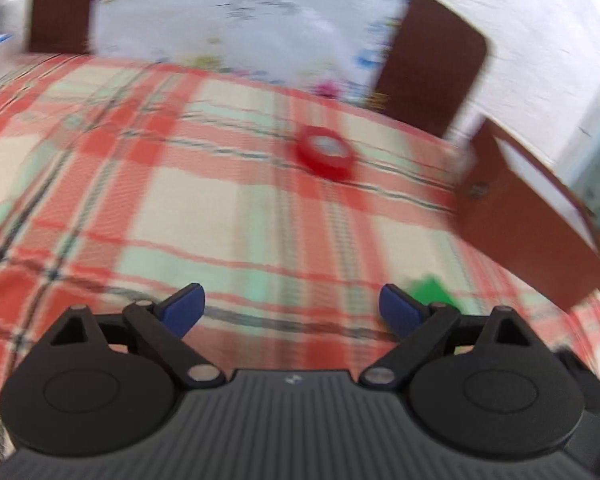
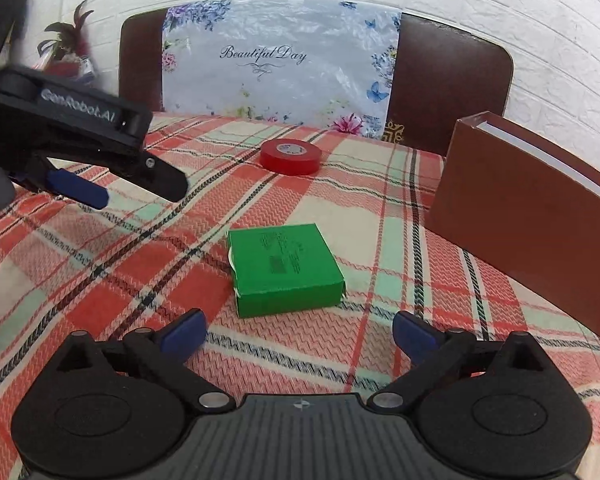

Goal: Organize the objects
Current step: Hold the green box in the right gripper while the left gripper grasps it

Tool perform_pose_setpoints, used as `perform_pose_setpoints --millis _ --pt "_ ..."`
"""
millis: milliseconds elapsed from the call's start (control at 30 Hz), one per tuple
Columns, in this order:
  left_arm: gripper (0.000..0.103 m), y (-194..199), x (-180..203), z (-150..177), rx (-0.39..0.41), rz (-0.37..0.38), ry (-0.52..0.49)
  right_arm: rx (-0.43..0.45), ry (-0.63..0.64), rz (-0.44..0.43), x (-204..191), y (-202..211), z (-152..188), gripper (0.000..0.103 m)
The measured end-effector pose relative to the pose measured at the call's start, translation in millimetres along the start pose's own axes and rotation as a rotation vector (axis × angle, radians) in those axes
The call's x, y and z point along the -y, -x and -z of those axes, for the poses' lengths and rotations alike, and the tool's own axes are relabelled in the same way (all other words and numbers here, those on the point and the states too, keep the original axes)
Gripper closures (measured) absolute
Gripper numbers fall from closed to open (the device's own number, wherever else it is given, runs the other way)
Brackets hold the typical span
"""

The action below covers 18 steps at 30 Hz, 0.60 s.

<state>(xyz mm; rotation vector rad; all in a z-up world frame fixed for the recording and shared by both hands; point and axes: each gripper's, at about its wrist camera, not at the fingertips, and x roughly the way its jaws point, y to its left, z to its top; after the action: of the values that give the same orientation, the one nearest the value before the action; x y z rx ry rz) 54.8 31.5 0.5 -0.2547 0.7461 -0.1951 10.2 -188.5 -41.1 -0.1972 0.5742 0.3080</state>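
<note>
- The left gripper (image 2: 100, 184) hovers above the plaid tablecloth (image 2: 100, 280), jaws wide and empty.
- The green box (image 2: 286, 268) lies flat just ahead of the right gripper (image 2: 300, 336), whose jaws stand wide, nothing between them.
- The red tape roll (image 2: 290, 157) lies farther back.
- The brown box (image 2: 520, 208) stands at the right.

I count one green box (image 2: 286, 270) on the cloth in front of me, just the one, lying flat. One red tape roll (image 2: 290, 157) farther back, also a single. One brown box (image 2: 540, 208) off to the right edge, standing on its side. Behind the table, two brown chair backs (image 2: 450, 84), with one flowered plastic sheet (image 2: 280, 64) hanging between them. One plaid tablecloth (image 2: 140, 272) under all of it. And my tools: two of them, my right gripper (image 2: 298, 334) and my left gripper (image 1: 292, 310).
</note>
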Motion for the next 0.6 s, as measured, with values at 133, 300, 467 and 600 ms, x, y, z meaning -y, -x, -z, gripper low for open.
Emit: perform_pose_setpoints --millis 133,300,467,600 --pt "0.016 -10.6 23.4 0.6 -0.104 0.028 -0.019 0.002 0.003 -0.008 -1.8 -2.9 -2.1 0.005" --pt "0.020 -24.4 46.5 4.1 -0.170 0.007 -0.058 -0.015 -0.038 -0.035 4.6 -6.0 -2.5 0.005" --pt "0.019 -33.9 53.5 4.4 -0.193 -0.032 -0.075 -0.011 -0.019 -0.036 5.0 -14.0 -8.1 0.004" --pt "0.018 -38.6 55.4 2.6 -0.187 -0.063 -0.083 -0.011 0.004 -0.034 1.9 -27.6 -15.8 0.005"
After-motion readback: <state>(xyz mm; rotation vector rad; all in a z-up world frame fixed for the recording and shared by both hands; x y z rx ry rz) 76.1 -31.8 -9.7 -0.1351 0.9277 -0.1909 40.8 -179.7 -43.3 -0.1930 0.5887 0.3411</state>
